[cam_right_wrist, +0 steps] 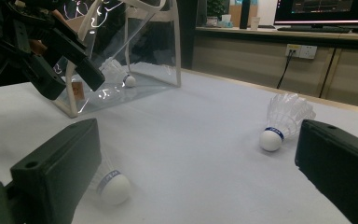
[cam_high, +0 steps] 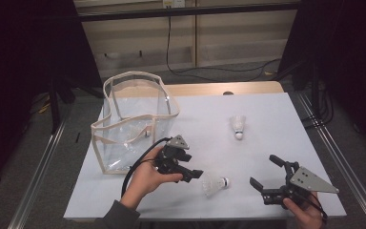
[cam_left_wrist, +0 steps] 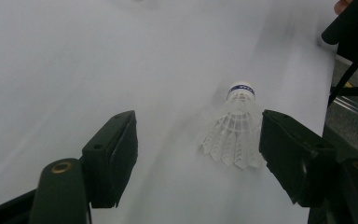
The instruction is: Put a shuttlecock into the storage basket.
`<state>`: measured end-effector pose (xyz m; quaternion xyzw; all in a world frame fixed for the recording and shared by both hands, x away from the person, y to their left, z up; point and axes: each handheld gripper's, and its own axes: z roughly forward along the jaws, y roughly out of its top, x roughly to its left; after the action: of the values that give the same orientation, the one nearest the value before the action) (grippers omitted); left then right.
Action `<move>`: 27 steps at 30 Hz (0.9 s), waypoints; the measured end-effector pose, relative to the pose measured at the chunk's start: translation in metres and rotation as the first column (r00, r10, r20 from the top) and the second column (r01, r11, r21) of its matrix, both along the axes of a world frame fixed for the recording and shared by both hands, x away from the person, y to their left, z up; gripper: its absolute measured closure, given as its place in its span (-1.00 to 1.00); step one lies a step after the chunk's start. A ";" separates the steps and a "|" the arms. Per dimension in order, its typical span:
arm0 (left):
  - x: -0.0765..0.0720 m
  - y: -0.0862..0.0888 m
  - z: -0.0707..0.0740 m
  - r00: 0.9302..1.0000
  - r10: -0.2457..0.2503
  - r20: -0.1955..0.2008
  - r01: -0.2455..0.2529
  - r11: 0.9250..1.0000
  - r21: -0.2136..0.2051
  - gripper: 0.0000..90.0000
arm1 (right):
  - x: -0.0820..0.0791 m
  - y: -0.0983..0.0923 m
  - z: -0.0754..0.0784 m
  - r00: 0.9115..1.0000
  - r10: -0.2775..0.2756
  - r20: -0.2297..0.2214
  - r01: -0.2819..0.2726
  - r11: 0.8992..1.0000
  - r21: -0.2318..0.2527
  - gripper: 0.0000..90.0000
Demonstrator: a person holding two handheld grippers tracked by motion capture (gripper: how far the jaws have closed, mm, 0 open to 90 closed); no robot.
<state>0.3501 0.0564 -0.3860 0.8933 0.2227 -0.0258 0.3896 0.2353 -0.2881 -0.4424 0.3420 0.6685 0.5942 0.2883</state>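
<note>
A white shuttlecock lies on its side near the table's front edge. My left gripper is just to its left, aimed at it. In the left gripper view the shuttlecock lies between the open jaws of that gripper, close to the right jaw, with a wide gap to the left one. My right gripper stands open at the front right with nothing in it. Its own view has the near shuttlecock beside its left jaw and a second shuttlecock farther off. That second shuttlecock lies mid-right on the table.
A clear plastic tote bag with cream trim stands at the table's left. A third shuttlecock lies inside the tote bag. The white tabletop ends near both hands, with metal rails and dark floor beyond its sides.
</note>
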 end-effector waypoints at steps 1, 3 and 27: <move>0.000 0.000 -0.001 1.000 -0.001 -0.002 0.001 1.000 0.004 -0.37 | 0.000 0.000 0.000 1.000 -0.001 0.000 0.001 1.000 -0.001 -1.00; -0.001 -0.001 -0.003 1.000 -0.001 -0.003 0.001 1.000 0.004 -0.36 | 0.000 0.000 0.000 1.000 0.000 -0.001 0.000 1.000 -0.001 -1.00; -0.004 -0.010 -0.022 0.999 -0.041 -0.013 0.041 0.999 0.028 -0.18 | 0.000 0.000 0.000 1.000 -0.001 -0.001 0.001 1.000 0.000 -1.00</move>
<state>0.3459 0.0459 -0.4082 0.9029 0.2072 -0.0363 0.3749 0.2353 -0.2883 -0.4424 0.3425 0.6687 0.5937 0.2880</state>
